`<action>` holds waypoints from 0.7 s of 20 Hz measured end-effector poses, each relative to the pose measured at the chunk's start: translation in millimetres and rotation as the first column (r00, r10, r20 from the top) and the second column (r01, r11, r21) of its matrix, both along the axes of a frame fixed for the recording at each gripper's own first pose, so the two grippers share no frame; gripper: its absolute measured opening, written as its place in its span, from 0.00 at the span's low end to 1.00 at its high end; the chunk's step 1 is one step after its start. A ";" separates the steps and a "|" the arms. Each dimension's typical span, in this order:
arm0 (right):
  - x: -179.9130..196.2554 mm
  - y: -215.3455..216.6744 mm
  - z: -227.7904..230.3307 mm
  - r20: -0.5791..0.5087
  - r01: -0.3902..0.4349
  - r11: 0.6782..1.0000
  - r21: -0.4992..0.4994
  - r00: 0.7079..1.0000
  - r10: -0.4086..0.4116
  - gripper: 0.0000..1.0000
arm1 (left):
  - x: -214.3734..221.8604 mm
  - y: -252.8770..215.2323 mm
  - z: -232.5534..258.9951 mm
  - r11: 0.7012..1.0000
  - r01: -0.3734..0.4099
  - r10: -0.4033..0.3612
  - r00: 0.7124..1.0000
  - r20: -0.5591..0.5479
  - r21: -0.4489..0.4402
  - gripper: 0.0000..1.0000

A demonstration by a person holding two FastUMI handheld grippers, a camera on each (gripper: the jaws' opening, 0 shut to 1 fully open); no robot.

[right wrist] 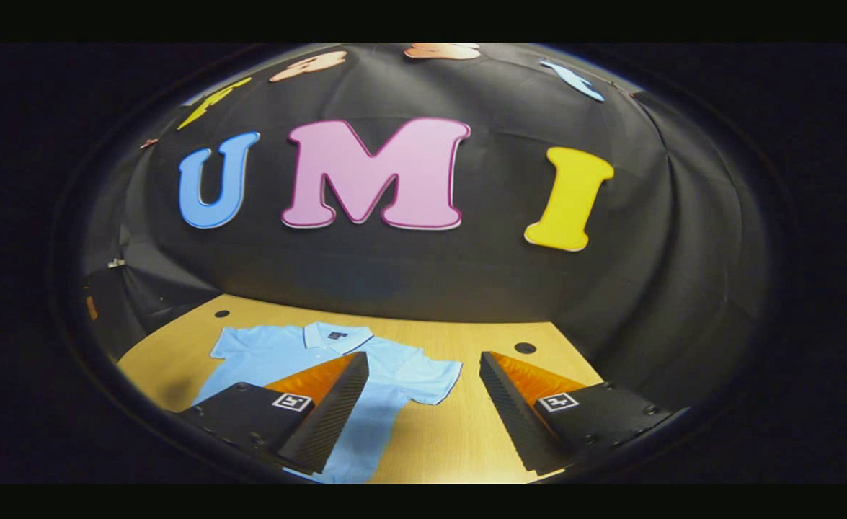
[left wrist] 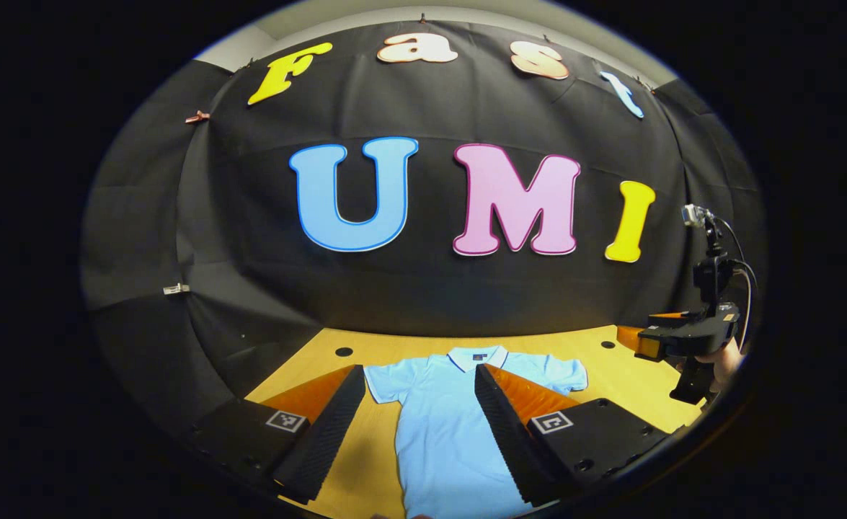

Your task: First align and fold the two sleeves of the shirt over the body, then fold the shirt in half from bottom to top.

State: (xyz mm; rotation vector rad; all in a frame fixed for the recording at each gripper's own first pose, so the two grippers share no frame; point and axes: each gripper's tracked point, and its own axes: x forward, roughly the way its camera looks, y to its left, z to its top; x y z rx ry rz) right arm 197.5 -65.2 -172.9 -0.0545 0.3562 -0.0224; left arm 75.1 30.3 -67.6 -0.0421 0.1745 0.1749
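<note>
Lying flat on the wooden table (left wrist: 610,375), the light-blue polo shirt (left wrist: 445,425) spreads ahead of the wide-open left gripper (left wrist: 416,432) and ahead-left of the wide-open right gripper (right wrist: 423,418); likely soft, light fabric, best pinched at each sleeve hem.

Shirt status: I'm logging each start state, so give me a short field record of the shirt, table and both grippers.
shirt: light blue polo shirt lying flat, collar toward the wall
sleeves: both spread out, not yet folded
table: wooden table with round holes
left gripper: left gripper open, above the shirt body
right gripper: right gripper open, above the shirt's sleeve edge and bare table
task progress: no fold made
</note>
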 end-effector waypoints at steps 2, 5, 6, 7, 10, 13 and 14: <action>25.9 -11.5 -28.3 -0.044 0.021 1.000 0.008 0.999 -0.021 0.97 | 10.5 5.0 -6.1 1.000 -0.027 0.027 1.000 -0.015 0.000 0.98; 60.3 -24.7 -90.3 -0.172 0.037 0.999 0.002 0.984 -0.036 0.97 | 24.9 10.2 -19.5 0.998 -0.063 0.062 0.997 -0.050 -0.005 0.97; 68.4 -32.2 -119.6 -0.240 0.051 0.999 0.008 0.970 -0.048 0.96 | 31.2 10.8 -24.2 0.997 -0.074 0.072 0.996 -0.059 -0.022 0.98; 76.4 -37.5 -143.3 -0.295 0.070 0.997 0.024 0.954 -0.060 0.97 | 38.0 11.4 -32.2 0.995 -0.092 0.089 0.993 -0.077 -0.037 0.98; 92.8 -47.6 -180.6 -0.363 0.097 0.995 0.016 0.928 -0.084 0.97 | 43.9 12.8 -40.3 0.993 -0.109 0.105 0.990 -0.090 -0.041 0.98; 102.8 -58.4 -206.1 -0.415 0.142 0.990 0.017 0.902 -0.123 0.97 | 47.5 13.8 -46.1 0.993 -0.116 0.112 0.988 -0.106 -0.033 0.98; 103.8 -59.7 -214.2 -0.432 0.158 0.987 0.028 0.892 -0.131 0.98 | 48.0 14.0 -49.1 0.992 -0.119 0.115 0.987 -0.113 -0.031 0.98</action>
